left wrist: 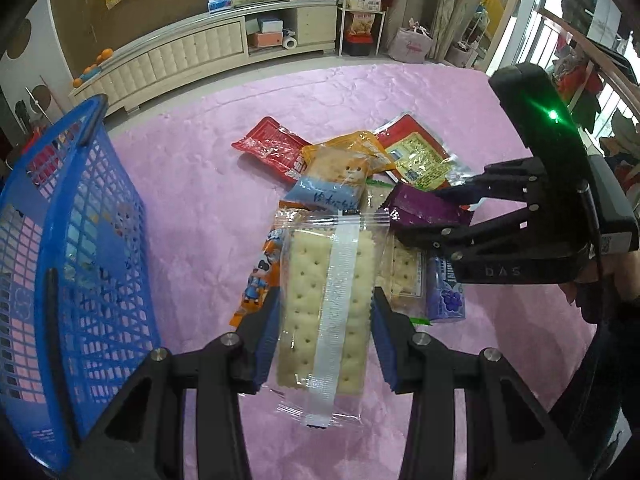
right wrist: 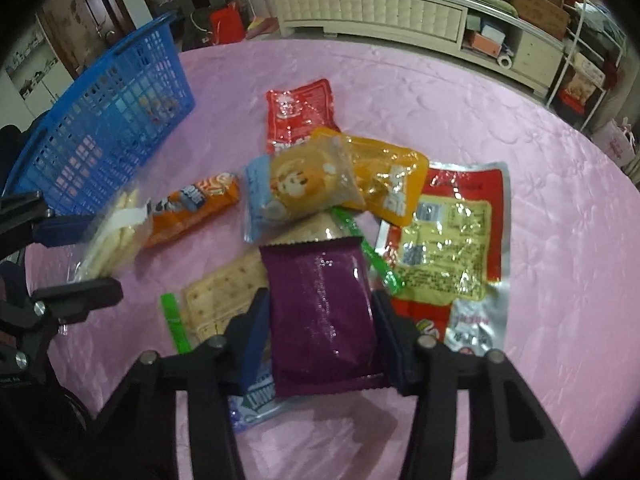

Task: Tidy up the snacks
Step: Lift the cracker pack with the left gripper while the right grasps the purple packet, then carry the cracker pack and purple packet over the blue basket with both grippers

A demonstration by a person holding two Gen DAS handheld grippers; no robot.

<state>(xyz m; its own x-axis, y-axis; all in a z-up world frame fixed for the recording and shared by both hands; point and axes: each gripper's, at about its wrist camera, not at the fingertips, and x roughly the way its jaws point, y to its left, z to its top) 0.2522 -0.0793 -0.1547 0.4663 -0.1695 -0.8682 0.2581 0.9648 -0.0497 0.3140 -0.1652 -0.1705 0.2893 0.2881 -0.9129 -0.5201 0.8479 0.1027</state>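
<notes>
My left gripper [left wrist: 325, 334] holds the cracker pack [left wrist: 326, 312] beside the blue basket [left wrist: 76, 248], my right gripper [right wrist: 320, 330] pinches the purple packet [right wrist: 320, 312] atop the bench [right wrist: 520, 120] pile; slick film may slip, dragging neighbours.

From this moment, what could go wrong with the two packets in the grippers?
1. The left gripper holds the clear cracker packet by its sides; squeezing might break the crackers.
2. The purple packet between the right gripper fingers lies on other snacks, so lifting it may drag the green-edged cracker packet along.
3. The blue basket stands at the left, so both hands may crowd there.
</notes>
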